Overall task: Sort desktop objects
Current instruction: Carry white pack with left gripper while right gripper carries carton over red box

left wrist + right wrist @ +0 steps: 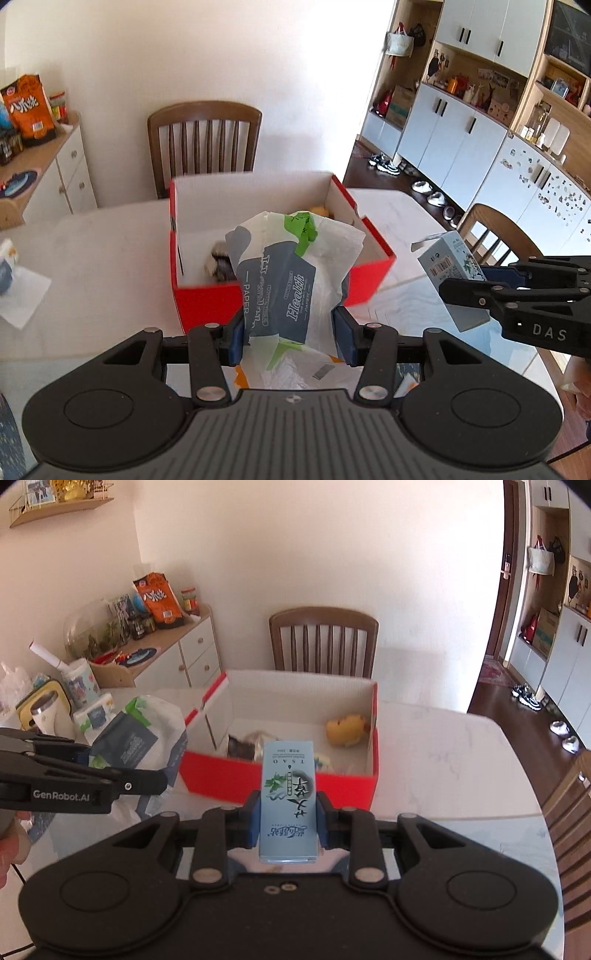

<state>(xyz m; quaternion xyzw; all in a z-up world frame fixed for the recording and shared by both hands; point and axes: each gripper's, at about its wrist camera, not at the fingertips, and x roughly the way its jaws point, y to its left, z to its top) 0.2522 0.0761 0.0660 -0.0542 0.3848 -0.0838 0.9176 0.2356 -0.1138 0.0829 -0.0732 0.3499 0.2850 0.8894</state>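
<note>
My left gripper is shut on a soft tissue paper pack, white with grey and green print, held just in front of an open red box. My right gripper is shut on a tall light-blue carton, held above the table before the same red box. Inside the box lie a yellow plush toy and a dark wrapped item. The right gripper with its carton shows at the right of the left wrist view; the left gripper's pack shows at the left of the right wrist view.
The box stands on a white marble-look table. A wooden chair stands behind it, another at the right. A sideboard with snack bags and jars is at the left. A cup and tissue items crowd the table's left end.
</note>
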